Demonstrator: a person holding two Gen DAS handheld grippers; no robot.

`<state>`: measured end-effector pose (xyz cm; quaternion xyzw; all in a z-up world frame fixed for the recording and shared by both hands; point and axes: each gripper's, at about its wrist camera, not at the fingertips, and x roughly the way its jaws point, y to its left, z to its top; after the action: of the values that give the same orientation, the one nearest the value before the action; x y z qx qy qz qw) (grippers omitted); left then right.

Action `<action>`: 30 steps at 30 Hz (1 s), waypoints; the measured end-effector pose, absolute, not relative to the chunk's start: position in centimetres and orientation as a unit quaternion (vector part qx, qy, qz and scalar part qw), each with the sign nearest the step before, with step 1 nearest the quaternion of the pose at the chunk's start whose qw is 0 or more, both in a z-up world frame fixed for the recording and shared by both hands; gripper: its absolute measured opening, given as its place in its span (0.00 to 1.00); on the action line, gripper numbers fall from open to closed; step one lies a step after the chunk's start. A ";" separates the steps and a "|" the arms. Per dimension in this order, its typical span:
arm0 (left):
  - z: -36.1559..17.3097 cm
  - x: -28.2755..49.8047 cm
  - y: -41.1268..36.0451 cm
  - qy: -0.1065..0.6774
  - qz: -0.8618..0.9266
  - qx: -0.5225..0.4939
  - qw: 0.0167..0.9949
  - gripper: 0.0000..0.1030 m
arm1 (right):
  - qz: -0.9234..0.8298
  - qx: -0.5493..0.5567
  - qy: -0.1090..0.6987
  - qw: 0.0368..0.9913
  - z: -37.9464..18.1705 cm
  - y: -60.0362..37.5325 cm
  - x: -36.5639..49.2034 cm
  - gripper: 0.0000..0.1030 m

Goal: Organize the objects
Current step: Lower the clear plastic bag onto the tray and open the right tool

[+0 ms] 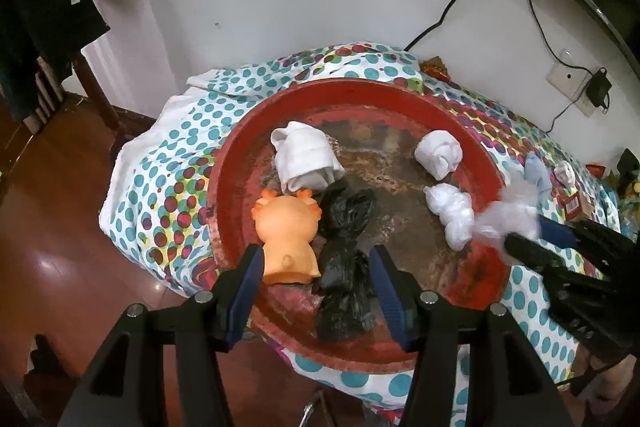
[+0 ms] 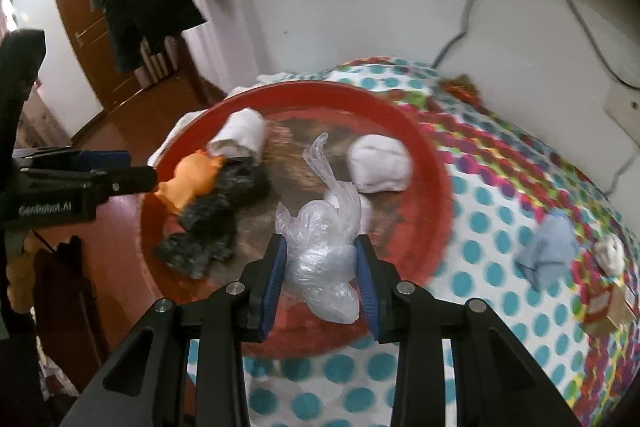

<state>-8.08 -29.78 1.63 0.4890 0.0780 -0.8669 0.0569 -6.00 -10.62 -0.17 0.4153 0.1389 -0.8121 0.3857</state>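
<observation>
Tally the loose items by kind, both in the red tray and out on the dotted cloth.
Rolled white cloths in the red tray: 3
Orange toy animal: 1
Black plastic bag: 1
Clear plastic bag, held by the right hand-held gripper: 1
Blue cloth on the dotted cloth: 1
Small white bundle beside it: 1
Total: 8

The middle of the red tray (image 1: 224, 163) lay bare, open to a gripper from above. Along its left side the orange toy (image 1: 286, 235) touched the black bag (image 1: 344, 259), with a rolled white cloth (image 1: 304, 157) just behind them, crowding that edge. Two white bundles (image 1: 438, 149) (image 1: 450, 207) blocked the right side. Beyond the rim, the dotted cloth (image 2: 480, 195) offered free room, save a blue rag (image 2: 548, 247) and a small box (image 2: 608, 311) near the far edge.
</observation>
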 end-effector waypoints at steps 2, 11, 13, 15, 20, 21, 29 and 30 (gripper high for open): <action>1.6 -7.8 -29.9 0.074 -0.868 0.487 0.059 0.54 | -0.805 0.419 0.143 0.395 -0.5 -12.0 -5.5 0.32; 0.9 -7.0 -31.4 0.085 -0.869 0.485 0.051 0.54 | -0.786 0.431 0.166 0.412 -2.4 -15.3 -4.4 0.32; 0.8 -6.9 -31.9 0.095 -0.867 0.486 0.050 0.54 | -0.784 0.435 0.166 0.411 -2.9 -15.5 -4.4 0.32; 0.7 -6.9 -32.2 0.098 -0.866 0.488 0.054 0.54 | -0.782 0.438 0.168 0.410 -3.3 -15.7 -4.4 0.32; 0.6 -6.8 -32.5 0.112 -0.863 0.490 0.048 0.54 | -0.780 0.443 0.168 0.408 -4.0 -16.1 -4.7 0.32; 0.5 -6.8 -32.4 0.112 -0.862 0.491 0.047 0.54 | -0.780 0.445 0.166 0.408 -4.1 -16.1 -4.8 0.32; 0.4 -7.0 -32.0 0.107 -0.862 0.494 0.048 0.54 | -0.778 0.446 0.176 0.404 -4.8 -16.5 -4.8 0.34; 0.3 -7.0 -32.0 0.107 -0.861 0.495 0.049 0.54 | -0.779 0.447 0.175 0.404 -4.8 -16.5 -4.8 0.34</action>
<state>-6.99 -32.01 0.32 0.4949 0.1065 -0.8610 0.0486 -4.79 -16.47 -4.75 0.4471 0.1747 -0.7788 0.4038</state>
